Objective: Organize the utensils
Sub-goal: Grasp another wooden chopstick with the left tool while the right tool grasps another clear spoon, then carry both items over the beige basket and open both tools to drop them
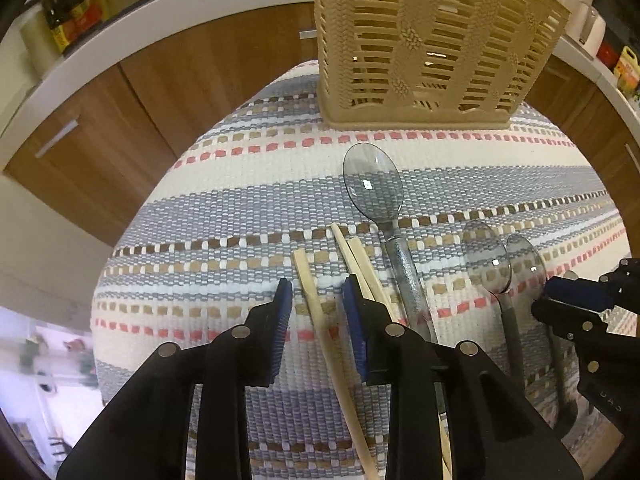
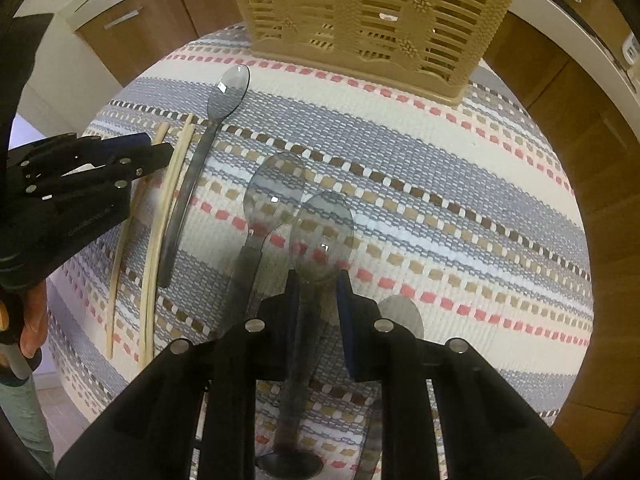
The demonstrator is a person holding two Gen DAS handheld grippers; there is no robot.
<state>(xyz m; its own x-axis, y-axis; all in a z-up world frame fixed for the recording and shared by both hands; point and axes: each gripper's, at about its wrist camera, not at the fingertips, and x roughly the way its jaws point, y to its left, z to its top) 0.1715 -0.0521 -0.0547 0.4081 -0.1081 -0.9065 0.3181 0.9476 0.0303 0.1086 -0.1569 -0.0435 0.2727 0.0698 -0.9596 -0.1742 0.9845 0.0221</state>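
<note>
A beige slotted utensil basket stands at the far side of a striped woven mat; it also shows in the right wrist view. My left gripper is open, its jaws astride a single wooden chopstick. Two more chopsticks lie just right of it. A large grey translucent spoon lies beside them. My right gripper is open, its jaws either side of the handle of a small grey spoon. Another small spoon lies left of it, a third lies right.
Wooden cabinet doors and a white countertop with bottles ring the table. The mat's edge drops off on the left. In the right wrist view the left gripper and a hand are at the left.
</note>
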